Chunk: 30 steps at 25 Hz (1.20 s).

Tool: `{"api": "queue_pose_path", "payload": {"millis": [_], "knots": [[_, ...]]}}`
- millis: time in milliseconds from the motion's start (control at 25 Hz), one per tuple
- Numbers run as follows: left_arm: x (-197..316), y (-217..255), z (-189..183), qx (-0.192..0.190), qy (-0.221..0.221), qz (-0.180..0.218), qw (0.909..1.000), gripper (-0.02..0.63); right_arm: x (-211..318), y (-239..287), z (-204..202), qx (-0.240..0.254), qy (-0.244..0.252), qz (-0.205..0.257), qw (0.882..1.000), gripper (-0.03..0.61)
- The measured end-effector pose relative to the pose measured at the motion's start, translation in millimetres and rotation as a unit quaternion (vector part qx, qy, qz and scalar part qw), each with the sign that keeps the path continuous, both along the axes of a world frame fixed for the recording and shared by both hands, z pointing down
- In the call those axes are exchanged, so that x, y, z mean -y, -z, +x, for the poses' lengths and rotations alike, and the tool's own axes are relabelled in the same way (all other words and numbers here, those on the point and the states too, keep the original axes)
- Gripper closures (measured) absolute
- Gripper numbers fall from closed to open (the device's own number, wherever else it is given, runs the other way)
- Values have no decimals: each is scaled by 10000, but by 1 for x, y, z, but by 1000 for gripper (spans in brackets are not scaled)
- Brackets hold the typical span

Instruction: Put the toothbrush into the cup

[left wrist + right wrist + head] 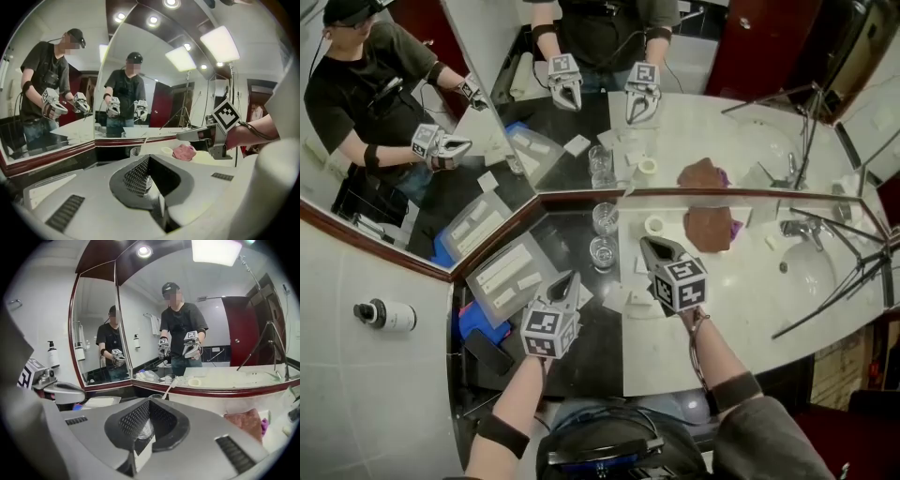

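Toothbrush (171, 387) leaning in the glass cup (154, 396) by the mirror (694, 131), we are holding the left gripper (573, 276) and right gripper (647, 242) closed, both gripping nothing.

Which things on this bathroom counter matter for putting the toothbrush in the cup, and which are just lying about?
Part of the job:
- toothbrush, already leaning in the cup
- glass cup
- left gripper and right gripper, both shut and empty

Just lying about:
- second glass
- pink cloth
- white ring
- tray of packets
- tap
- bottle
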<state>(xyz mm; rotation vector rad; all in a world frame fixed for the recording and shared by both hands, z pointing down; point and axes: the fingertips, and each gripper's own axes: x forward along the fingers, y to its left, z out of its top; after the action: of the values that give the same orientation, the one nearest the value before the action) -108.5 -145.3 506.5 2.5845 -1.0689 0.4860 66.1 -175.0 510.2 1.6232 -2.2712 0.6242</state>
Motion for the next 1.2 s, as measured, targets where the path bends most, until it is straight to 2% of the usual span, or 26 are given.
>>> {"api": "queue_pose_path", "payload": {"millis": [360, 560, 880, 1080, 1200], "knots": [[-33, 9, -19, -52, 62, -80, 9999, 612, -95, -3, 31, -385, 147, -347, 9986, 558], [-52, 7, -21, 137, -59, -14, 9999, 614, -134, -16, 45, -420, 70, -537, 9977, 558], [-80, 10, -24, 184, -180, 16, 9997, 614, -171, -31, 51, -275, -70, -718, 9970, 558], [-86, 4, -29, 75, 14, -136, 9999, 612, -184, -44, 52, -314, -67, -852, 9958, 558], [-88, 1, -31, 83, 72, -166, 9998, 612, -190, -52, 48, -512, 94, -935, 9943, 558]]}}
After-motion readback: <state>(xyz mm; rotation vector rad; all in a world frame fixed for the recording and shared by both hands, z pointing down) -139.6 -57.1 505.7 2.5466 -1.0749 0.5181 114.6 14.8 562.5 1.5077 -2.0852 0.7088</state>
